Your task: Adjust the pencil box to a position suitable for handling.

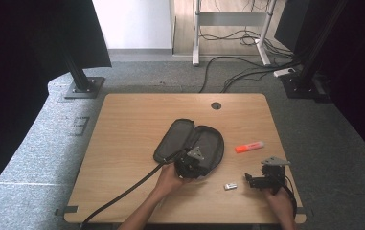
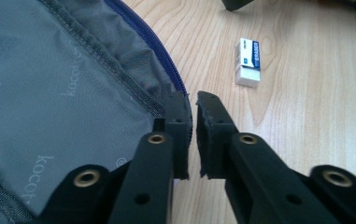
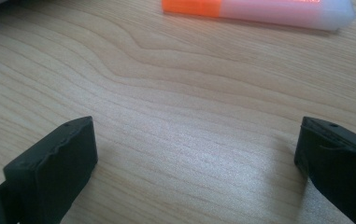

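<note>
A dark zip pouch [image 1: 189,143] lies open in the middle of the wooden table [image 1: 132,124], grey lining [image 2: 49,93] up. My left gripper [image 1: 200,168] is at the pouch's near right edge; its jaws [image 2: 193,135] stand almost together on the blue zipper rim [image 2: 173,77], with a thin slit between them. My right gripper [image 1: 266,173] rests near the front right corner, its jaws [image 3: 194,154] wide open over bare wood. An orange highlighter [image 1: 249,146] [image 3: 259,11] lies just beyond it. A small white eraser [image 1: 230,186] [image 2: 249,63] sits between the two grippers.
A cable hole [image 1: 216,105] is at the table's far edge. A black cable [image 1: 122,194] trails from the left gripper off the front edge. Black stands [image 1: 82,84] and floor cables [image 1: 247,72] lie beyond the table.
</note>
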`<state>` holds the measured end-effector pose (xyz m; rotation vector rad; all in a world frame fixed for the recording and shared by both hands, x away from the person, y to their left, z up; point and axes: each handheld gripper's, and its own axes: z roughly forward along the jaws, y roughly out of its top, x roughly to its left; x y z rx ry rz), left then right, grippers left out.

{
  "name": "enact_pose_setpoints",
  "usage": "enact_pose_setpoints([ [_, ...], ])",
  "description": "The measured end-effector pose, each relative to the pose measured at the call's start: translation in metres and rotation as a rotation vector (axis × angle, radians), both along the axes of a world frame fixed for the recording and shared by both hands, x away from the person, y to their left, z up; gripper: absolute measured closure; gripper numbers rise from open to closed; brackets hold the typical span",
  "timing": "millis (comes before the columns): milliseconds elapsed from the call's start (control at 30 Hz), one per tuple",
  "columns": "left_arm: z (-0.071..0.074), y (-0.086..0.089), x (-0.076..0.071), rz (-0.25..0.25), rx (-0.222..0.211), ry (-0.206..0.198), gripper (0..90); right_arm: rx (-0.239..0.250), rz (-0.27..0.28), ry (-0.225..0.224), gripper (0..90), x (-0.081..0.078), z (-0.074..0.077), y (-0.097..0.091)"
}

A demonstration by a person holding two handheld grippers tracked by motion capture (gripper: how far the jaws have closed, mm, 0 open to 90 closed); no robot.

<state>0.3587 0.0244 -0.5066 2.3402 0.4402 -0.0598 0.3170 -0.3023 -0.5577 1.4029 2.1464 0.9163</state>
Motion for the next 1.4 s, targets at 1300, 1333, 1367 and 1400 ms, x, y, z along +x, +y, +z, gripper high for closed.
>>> enact_pose_setpoints([
  [1300, 0.030, 0.068, -0.001, 0.160, -0.043, -0.049, 22.0, 0.000, 0.000, 0.000, 0.0, 0.000, 0.000, 0.000],
  [1333, 0.030, 0.070, -0.001, 0.164, -0.042, -0.047, 21.0, 0.000, 0.000, 0.000, 0.0, 0.000, 0.000, 0.000],
  [1367, 0.030, 0.073, -0.001, 0.167, -0.043, -0.046, 20.0, 0.000, 0.000, 0.000, 0.0, 0.000, 0.000, 0.000],
  [1400, 0.030, 0.075, -0.002, 0.169, -0.039, -0.046, 19.3, 0.000, 0.000, 0.000, 0.0, 0.000, 0.000, 0.000],
])
